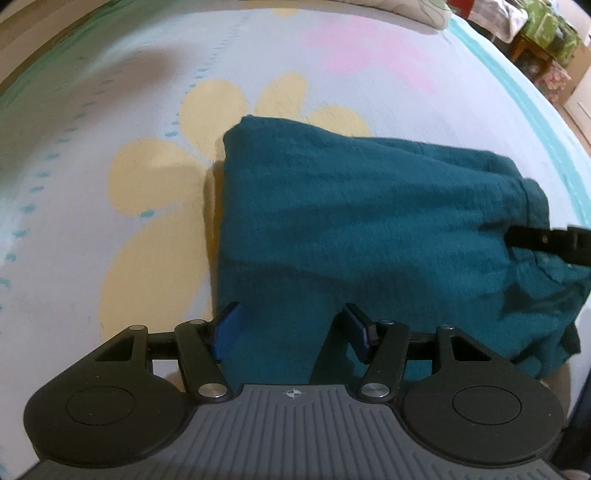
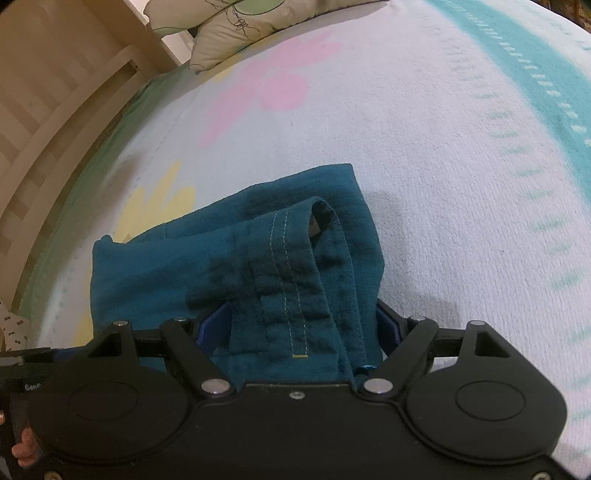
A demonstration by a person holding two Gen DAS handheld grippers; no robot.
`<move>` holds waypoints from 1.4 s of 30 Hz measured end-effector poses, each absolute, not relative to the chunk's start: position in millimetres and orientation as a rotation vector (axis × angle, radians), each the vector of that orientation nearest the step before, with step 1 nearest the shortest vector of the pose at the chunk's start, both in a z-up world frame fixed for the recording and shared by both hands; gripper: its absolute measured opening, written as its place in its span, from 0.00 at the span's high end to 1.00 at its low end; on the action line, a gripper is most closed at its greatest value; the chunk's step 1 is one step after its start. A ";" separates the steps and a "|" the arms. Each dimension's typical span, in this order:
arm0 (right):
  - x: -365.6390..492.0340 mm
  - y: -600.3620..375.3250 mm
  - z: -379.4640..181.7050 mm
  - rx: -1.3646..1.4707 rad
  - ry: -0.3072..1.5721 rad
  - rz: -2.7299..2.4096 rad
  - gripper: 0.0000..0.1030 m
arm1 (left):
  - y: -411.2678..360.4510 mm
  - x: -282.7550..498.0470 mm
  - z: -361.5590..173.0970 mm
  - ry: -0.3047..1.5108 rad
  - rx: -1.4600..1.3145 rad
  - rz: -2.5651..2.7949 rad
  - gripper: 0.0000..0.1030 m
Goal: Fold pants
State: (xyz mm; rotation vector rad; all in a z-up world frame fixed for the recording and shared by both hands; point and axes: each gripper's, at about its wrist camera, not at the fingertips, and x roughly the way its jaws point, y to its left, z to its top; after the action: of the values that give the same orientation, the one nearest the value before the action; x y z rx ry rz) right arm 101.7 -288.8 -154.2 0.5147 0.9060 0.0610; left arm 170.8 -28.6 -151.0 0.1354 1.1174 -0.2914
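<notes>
Teal pants lie folded in a thick bundle on a bed blanket. My left gripper has its blue-padded fingers apart with a fold of the pants' near edge between them. The right gripper's finger reaches onto the pants from the right. In the right wrist view the pants show a stitched hem and a belt loop. My right gripper has its fingers wide apart with the hem end of the cloth bunched between them.
The blanket is pale with yellow and pink flower prints and a teal border. A pillow lies at the head. A wooden bed frame runs along the left. Cluttered furniture stands far right.
</notes>
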 end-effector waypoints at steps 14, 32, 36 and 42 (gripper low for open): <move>102.1 -287.8 -154.7 0.523 0.903 0.059 0.20 | -43.0 195.2 -154.0 1.106 0.122 -0.275 0.38; 102.6 -286.8 -154.7 0.528 0.900 0.058 0.19 | -32.6 183.0 -160.9 1.010 0.084 -0.332 0.29; 102.9 -287.1 -154.6 0.529 0.900 0.059 0.19 | -23.4 168.4 -166.0 0.959 0.131 -0.357 0.29; 103.5 -288.4 -155.0 0.534 0.899 0.065 0.19 | -19.1 160.1 -162.5 0.943 0.134 -0.322 0.29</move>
State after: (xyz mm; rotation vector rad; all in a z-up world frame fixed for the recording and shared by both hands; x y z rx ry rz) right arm 103.5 -288.4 -155.0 0.5339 0.8985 0.0648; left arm 160.1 -19.1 -162.5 0.1336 0.9430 -0.3216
